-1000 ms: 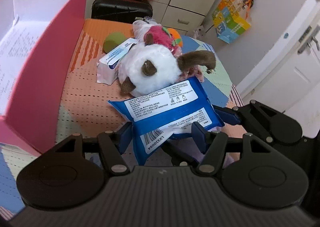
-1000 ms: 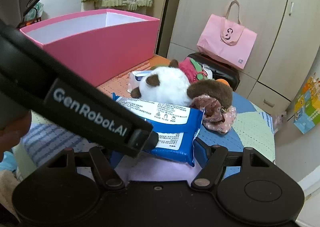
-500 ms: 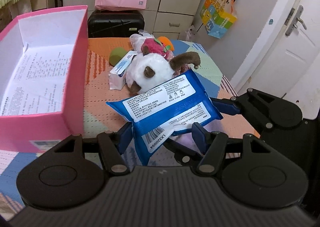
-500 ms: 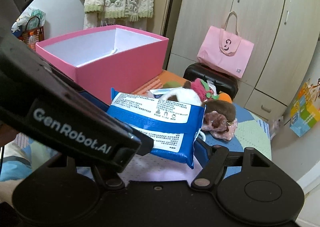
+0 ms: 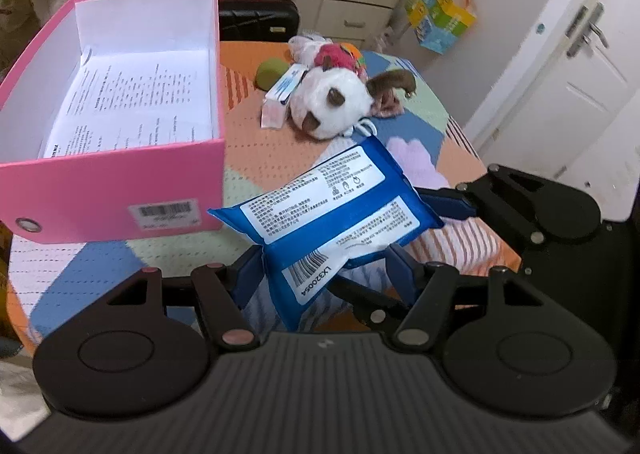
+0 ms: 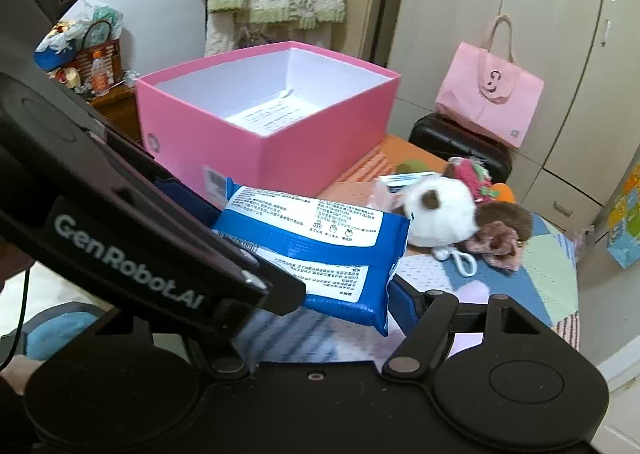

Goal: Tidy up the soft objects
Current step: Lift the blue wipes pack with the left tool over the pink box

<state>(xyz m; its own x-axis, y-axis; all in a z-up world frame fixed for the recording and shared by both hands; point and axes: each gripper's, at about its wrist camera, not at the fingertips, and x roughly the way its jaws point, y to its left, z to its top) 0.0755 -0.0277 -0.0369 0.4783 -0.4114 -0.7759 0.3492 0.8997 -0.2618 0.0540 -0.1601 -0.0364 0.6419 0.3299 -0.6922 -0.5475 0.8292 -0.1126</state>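
Carrying the blue wipes pack [image 5: 332, 210] between them, the 2 grippers hold it clear of the table, at frame center in both views. The left gripper [image 5: 324, 274] pinches the pack's near end, and the right gripper [image 6: 320, 254] clamps across its width; the right one also shows at the right edge of the left view. The pink box [image 5: 120, 190] sits open at upper left, the plush toy [image 5: 332, 102] beyond on the patchwork cloth [image 5: 80, 266]. The risk looks like slippage: the pack is soft and glossy, so uneven pull between both hands could twist it free before it clears the box rim.
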